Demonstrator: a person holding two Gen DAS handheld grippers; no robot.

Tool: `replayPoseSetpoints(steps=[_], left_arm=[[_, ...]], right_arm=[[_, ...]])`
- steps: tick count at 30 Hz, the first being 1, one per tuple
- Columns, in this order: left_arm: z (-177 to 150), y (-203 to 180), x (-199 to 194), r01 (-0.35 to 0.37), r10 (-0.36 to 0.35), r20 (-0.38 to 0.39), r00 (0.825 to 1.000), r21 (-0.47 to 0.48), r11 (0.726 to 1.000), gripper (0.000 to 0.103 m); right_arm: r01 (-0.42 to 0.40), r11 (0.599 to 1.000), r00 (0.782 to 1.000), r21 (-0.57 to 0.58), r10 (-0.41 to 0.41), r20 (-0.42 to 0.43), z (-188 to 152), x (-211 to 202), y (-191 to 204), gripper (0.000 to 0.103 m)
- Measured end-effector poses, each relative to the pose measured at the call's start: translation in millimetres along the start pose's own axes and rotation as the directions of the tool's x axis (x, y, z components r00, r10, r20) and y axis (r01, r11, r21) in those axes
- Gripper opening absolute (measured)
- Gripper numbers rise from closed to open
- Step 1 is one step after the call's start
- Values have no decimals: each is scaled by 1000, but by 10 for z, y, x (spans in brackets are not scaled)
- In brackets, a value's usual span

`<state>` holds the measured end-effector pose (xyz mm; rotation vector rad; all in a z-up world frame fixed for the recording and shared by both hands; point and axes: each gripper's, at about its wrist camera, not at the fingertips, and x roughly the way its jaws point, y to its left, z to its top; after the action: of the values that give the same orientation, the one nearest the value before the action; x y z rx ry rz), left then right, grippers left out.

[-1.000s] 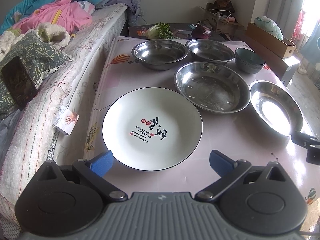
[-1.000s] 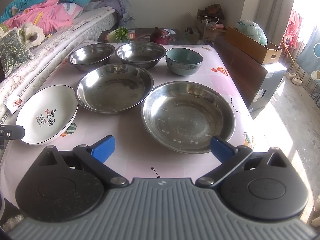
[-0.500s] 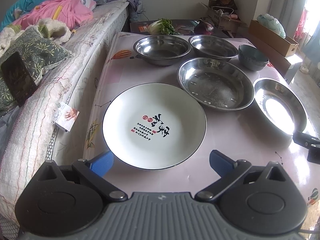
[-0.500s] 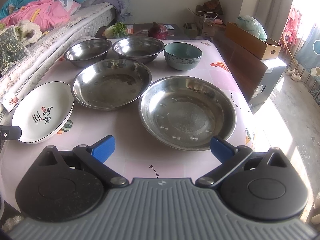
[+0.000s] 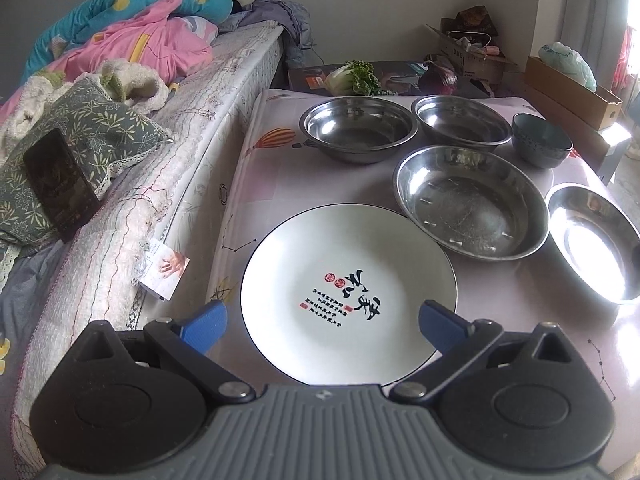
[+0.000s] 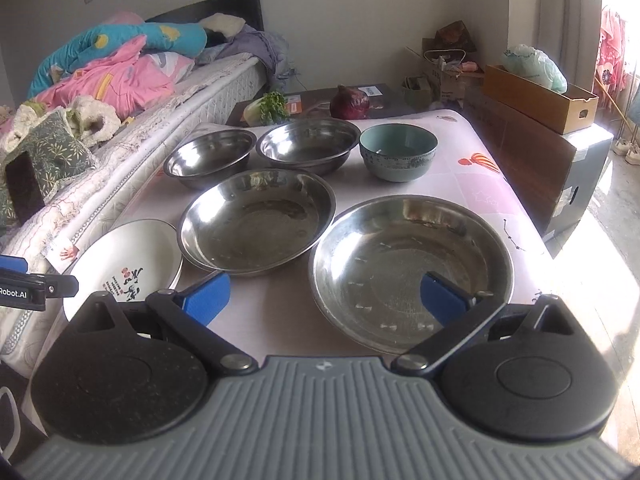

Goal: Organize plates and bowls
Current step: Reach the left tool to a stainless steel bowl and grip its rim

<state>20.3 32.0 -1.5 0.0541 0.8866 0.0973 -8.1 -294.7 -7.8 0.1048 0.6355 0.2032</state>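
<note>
round white ceramic plate (image 5: 348, 292) lies between the wide-spread blue fingertips of the left gripper (image 5: 322, 316); right gripper (image 6: 324, 298), also wide, hovers over the large steel dish (image 6: 412, 272) beside that plate

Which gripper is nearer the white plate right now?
Left. The left gripper is open around the white plate; the right gripper is off to its right, at the steel dish.

Four steel bowls, like the big one (image 6: 412, 268) at lower right, are shiny metal, lightly scratched. The white plate (image 5: 348, 292) mid-frame is glossy glazed ceramic, as is the teal bowl (image 6: 398, 152). The tabletop (image 5: 276, 176) wears smooth printed cloth. The grippers' blue pads (image 5: 206, 322) look matt plastic.
</note>
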Motion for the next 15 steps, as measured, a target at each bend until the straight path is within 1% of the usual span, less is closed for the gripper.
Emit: replayPoseSetpoints(steps=[5,8,10,13,14,15], left_arm=[[364,86,139,-26,26,52,998,3,1000,103],[629,139,291,-8,7,71,997,1,1000,103],[798,164,387,8,-8,90,996,-1,1000,103],[1077,212,608,34,-33,118,993,-6,999,103],[1160,227,691,43,-42,125,991,-6,999,103],[1239,243,784,49,-47,121,991,-12,999,102]], right_arm=[[-65,998,996,27,63,60,409,192,-106,102],[-129,992,989,15,127,77,762,414,-123,102],[-171,985,983,14,169,72,996,591,-126,101],[-239,971,971,21,238,18,1377,1007,-73,92],[-255,967,967,19,255,-1,1457,1122,-51,87],[-272,962,962,14,273,-26,1566,1299,-3,80]])
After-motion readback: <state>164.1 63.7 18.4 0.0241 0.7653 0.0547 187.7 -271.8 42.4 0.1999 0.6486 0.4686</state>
